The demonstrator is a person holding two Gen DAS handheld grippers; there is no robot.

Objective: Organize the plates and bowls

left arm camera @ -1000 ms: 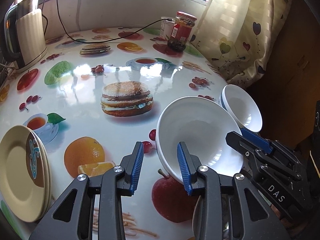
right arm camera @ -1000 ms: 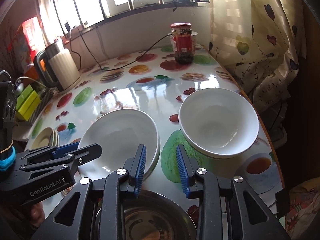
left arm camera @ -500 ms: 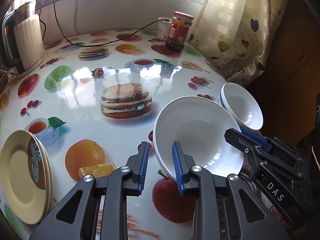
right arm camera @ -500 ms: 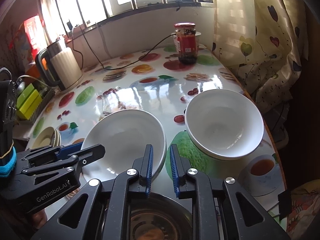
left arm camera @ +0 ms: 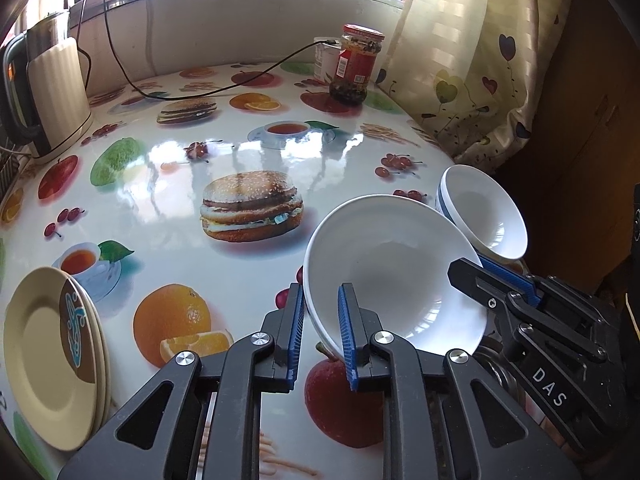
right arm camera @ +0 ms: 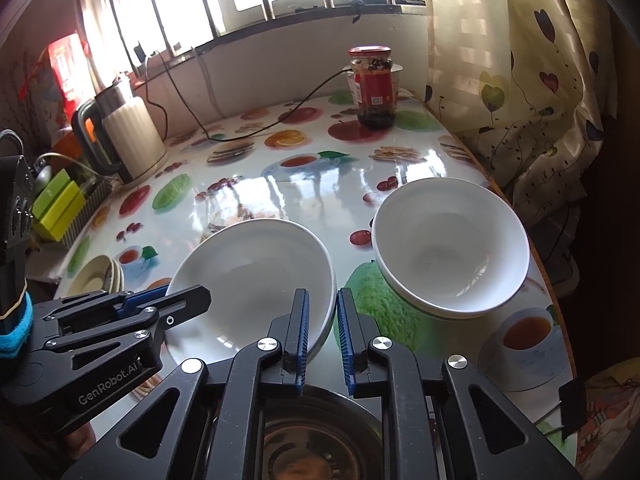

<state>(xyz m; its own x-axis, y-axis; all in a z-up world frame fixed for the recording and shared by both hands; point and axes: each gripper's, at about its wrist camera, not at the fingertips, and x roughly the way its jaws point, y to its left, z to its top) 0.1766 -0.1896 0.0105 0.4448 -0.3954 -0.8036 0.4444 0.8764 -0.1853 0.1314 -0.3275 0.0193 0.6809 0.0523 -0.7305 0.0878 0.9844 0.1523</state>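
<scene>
A wide white bowl sits near the table's front right; it also shows in the right wrist view. My left gripper is shut on its near left rim. My right gripper is shut on its near right rim and appears in the left wrist view. A deeper white bowl, stacked on another, stands to the right by the table edge. A stack of cream plates lies at the front left. A steel bowl sits below my right gripper.
A red-labelled jar stands at the back right before a curtain. A kettle with a black cord stands at the back left. The table has a glossy food-print cover. A yellow-green box lies far left.
Both grippers have closed from wide open onto the wide bowl's rim, the left on its left side and the right on its right side. The bowl has barely moved.
</scene>
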